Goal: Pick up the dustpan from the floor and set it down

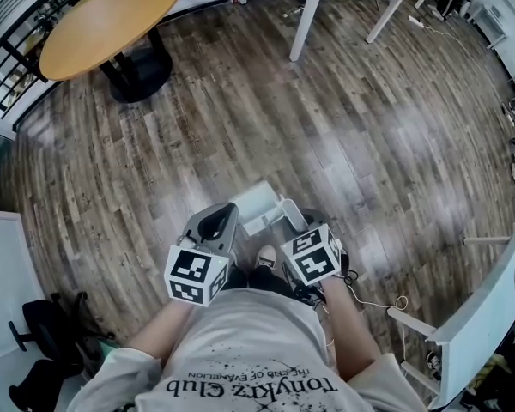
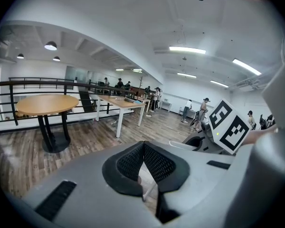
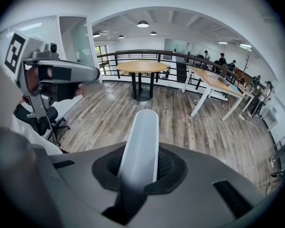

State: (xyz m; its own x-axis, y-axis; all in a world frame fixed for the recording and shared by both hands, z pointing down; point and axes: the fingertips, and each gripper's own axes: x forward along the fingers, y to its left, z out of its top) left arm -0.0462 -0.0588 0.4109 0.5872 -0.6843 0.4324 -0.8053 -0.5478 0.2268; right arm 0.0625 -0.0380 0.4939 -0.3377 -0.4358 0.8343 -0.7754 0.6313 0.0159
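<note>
Jaws of your left gripper (image 2: 143,146) are pressed together on nothing, nearest your body on the left. Your right gripper (image 3: 140,164) is clenched on the dustpan's white handle (image 3: 142,137), which runs out past its pads. Only the head view shows the dustpan (image 1: 259,204) itself, just beyond and between the two grippers, over the wood floor (image 1: 369,144). Whether it touches the floor, or what lies in its pan, you cannot tell. Farther off stands the round table (image 1: 103,20). The left gripper view alone shows people (image 2: 203,109) at the far end.
</note>
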